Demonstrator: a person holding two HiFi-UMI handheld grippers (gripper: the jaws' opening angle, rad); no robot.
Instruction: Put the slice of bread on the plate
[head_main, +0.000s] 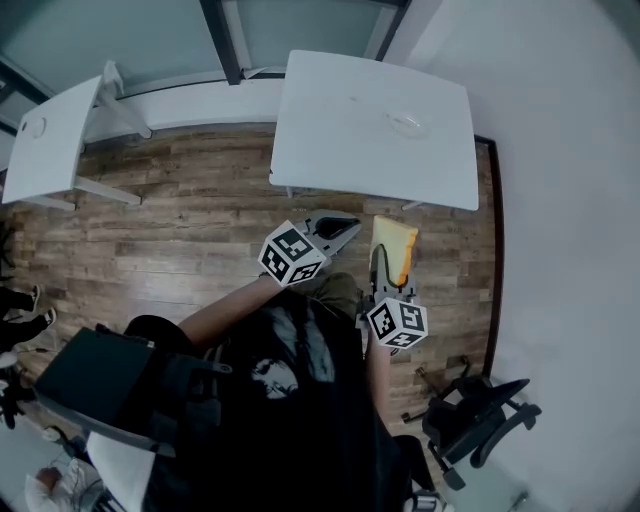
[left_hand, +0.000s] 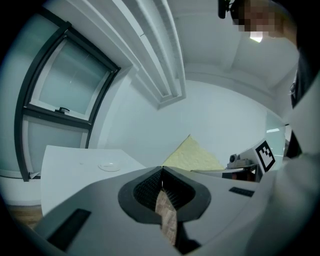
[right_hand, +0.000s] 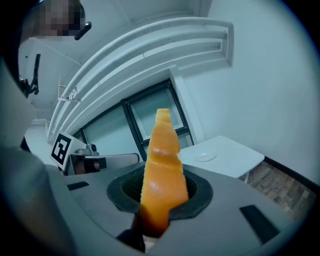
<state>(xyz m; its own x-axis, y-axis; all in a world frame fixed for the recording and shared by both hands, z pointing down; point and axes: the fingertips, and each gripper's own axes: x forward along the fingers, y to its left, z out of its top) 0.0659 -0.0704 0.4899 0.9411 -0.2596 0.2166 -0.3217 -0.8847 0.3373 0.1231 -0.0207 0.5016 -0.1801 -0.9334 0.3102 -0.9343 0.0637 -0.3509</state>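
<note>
Step in hand: carry. The slice of bread (right_hand: 162, 165) is clamped edge-on between the jaws of the right gripper (right_hand: 161, 192), which are closed narrowly on it, orange crust toward the camera. In the head view the bread (head_main: 393, 245) is seen held in the air over the wooden floor (head_main: 180, 220), short of the white table (head_main: 375, 130) and well apart from it. The left gripper (left_hand: 161, 172) is seen with jaws pressed together and nothing between them; it is held just beside the right one and takes no part in the grip.

The target, a small clear plate (head_main: 408, 124), is seen on the far half of the table; it also shows in the right gripper view (right_hand: 205, 156), with nothing on it.

Next move, as judged: the bread needs to be brought forward over the table until it is above the plate, then lowered and tipped flat. The jaws should be opened only once the slice is resting on the plate. Risk: since the plate is small, an off-centre release could leave the slice hanging over the rim.
</note>
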